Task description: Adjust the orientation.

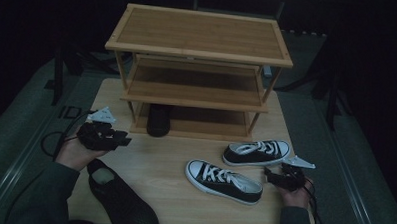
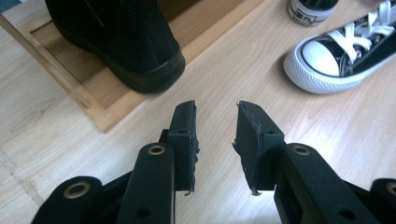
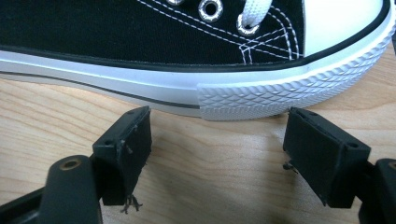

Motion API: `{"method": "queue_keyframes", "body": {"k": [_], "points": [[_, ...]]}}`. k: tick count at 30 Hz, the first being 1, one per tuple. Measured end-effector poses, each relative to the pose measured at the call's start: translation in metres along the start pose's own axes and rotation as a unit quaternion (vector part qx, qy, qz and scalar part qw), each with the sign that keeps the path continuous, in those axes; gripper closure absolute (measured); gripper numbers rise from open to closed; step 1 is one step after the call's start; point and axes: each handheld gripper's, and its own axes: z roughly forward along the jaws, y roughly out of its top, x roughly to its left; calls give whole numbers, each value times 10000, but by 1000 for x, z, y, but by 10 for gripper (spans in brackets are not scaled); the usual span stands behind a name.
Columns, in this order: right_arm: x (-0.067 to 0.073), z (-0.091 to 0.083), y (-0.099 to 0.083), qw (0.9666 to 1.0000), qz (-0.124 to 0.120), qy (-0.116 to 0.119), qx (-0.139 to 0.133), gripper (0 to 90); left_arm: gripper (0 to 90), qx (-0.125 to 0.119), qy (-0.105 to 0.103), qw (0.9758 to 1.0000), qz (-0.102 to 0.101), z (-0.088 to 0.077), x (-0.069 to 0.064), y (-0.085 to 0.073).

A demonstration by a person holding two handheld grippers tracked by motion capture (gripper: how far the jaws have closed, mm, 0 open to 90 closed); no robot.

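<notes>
Two grippers hover released: the left gripper near the tabletop's left edge, the right gripper beside a sneaker near the right edge.

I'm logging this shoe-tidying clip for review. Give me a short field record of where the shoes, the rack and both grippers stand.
rack: wooden shoe rack, three shelves, at the table's far side
black shoe on rack: black shoe on the bottom shelf
second black shoe: mesh shoe on the table's near left edge
sneakers: near sneaker and far sneaker on the table, right of centre
left gripper: jaws apart, nothing between them
right gripper: jaws open, beside the near sneaker's toe
</notes>
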Motion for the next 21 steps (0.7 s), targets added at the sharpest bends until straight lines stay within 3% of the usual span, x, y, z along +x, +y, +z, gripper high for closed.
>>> {"method": "queue_keyframes", "body": {"k": [5,11,21], "points": [[0,0,0,10000,1,-1,0,233,718,42,-5,9999,99,-4,-4,-7],[0,0,0,10000,3,-2,-1,233,898,227,56,9994,252,-3,-10,-14],[0,0,0,10000,6,-4,-1,233,899,265,-19,9992,291,-8,-17,-20]]}}
